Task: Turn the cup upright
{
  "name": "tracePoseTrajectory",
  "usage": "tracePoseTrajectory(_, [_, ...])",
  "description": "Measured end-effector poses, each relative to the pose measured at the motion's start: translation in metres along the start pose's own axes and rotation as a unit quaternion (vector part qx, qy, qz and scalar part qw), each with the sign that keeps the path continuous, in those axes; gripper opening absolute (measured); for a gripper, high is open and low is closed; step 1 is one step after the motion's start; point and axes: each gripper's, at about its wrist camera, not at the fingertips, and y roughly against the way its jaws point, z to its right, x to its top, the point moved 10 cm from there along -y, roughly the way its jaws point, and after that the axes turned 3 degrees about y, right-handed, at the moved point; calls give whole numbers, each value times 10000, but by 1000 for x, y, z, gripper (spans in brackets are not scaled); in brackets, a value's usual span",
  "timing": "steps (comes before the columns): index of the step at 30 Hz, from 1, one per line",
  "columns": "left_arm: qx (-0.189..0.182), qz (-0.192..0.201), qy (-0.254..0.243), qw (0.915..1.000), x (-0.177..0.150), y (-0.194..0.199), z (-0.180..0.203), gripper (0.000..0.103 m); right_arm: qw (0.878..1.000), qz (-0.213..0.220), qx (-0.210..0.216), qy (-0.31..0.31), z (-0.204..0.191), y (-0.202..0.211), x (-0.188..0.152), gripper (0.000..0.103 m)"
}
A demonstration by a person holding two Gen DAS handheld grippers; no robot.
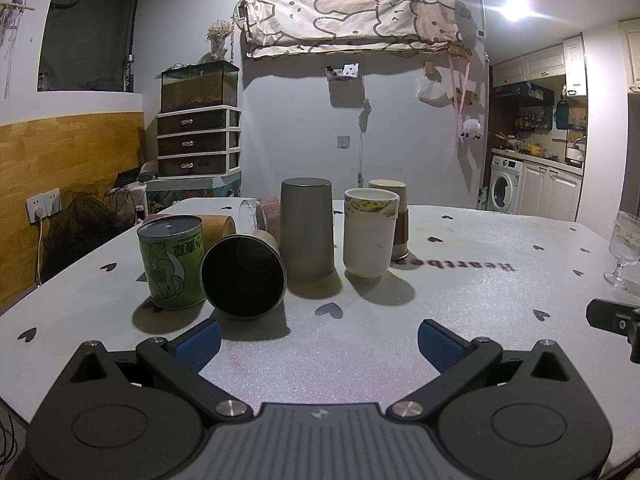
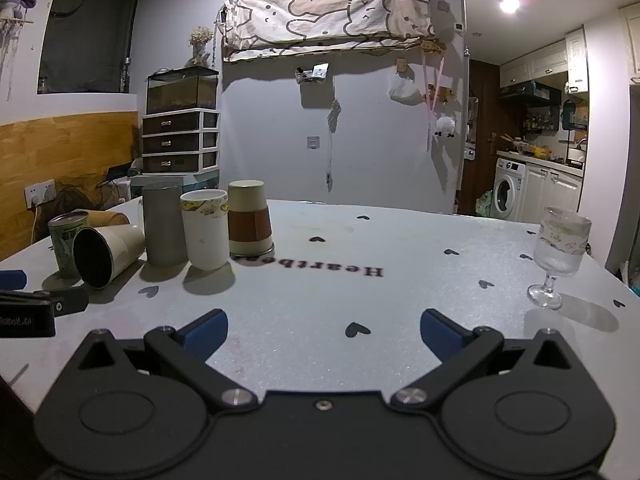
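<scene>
Left wrist: gripper level, agape.

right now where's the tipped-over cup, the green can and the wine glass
tipped-over cup (image 1: 243, 278): left wrist view, dark inside of its mouth
green can (image 1: 170, 264): left wrist view, printed side
wine glass (image 2: 563, 245): right wrist view, ribbed bowl

1. A pale grey wall fills the middle of the frame, with a cartoon-print cloth draped over a high shelf near the top.
2. At left, a dark window sits above orange wood panelling with a white wall socket.
3. Left of centre stands a white drawer unit with three dark drawers, a glass tank on top.
4. At right, a kitchen opens: white cabinets and a washing machine.
5. Two bright ceiling lights glare in the upper right.
</scene>
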Motion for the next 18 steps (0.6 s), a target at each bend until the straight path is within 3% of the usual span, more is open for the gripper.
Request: tracePoseTrajectory(18, [6,-11,-2,10000,0,-1,0,103,10000,-2,-24,-47,2,2,0,103])
